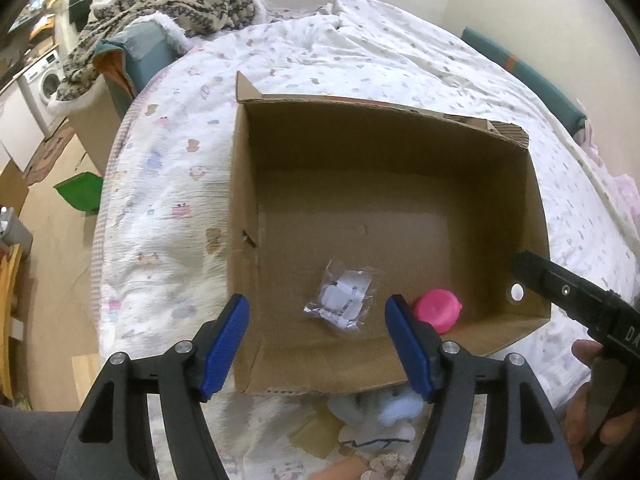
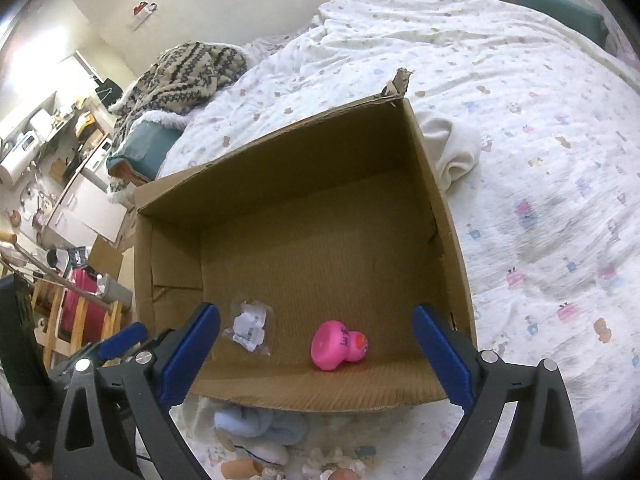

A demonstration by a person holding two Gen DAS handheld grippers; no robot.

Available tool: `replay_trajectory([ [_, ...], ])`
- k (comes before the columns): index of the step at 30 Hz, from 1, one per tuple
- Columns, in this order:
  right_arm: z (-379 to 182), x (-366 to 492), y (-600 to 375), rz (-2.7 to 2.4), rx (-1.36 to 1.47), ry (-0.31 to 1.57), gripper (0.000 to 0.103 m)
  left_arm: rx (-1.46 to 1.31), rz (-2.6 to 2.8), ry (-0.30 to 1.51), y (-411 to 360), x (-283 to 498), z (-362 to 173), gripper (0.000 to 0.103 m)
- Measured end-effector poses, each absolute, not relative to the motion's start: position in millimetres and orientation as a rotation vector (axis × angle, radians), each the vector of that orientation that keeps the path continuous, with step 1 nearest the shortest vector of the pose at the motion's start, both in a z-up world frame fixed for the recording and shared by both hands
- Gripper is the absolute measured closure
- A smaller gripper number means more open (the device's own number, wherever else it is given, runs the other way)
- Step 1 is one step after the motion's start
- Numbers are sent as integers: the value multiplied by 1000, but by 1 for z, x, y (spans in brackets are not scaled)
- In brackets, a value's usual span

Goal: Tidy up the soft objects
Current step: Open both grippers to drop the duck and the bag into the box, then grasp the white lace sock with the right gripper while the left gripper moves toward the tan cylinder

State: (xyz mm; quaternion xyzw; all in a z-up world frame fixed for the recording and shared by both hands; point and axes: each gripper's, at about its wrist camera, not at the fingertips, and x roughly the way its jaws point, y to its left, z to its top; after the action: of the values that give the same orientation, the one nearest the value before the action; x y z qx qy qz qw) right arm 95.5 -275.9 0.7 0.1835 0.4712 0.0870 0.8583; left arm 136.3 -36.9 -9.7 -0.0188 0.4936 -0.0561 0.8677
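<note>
Right wrist view: blue plush (image 2: 256, 426) just below and behind released jaws, outside box (image 2: 168, 240), nearer left gripper (image 1: 318, 344), also released.

White letters "DA" on the black body of the right gripper (image 1: 576, 300), cut off at the frame edge, dark handwriting on the pink rubber duck (image 2: 340, 344) too small to read, printed labels in the plastic packet (image 1: 340, 300) illegible
</note>
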Motion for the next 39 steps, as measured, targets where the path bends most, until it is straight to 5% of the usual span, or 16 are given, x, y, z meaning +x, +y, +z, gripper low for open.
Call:
replay_trajectory([
  [39,1,27,-285,149,410,1039,0,-59,-21,1047,6,57,-9,35],
])
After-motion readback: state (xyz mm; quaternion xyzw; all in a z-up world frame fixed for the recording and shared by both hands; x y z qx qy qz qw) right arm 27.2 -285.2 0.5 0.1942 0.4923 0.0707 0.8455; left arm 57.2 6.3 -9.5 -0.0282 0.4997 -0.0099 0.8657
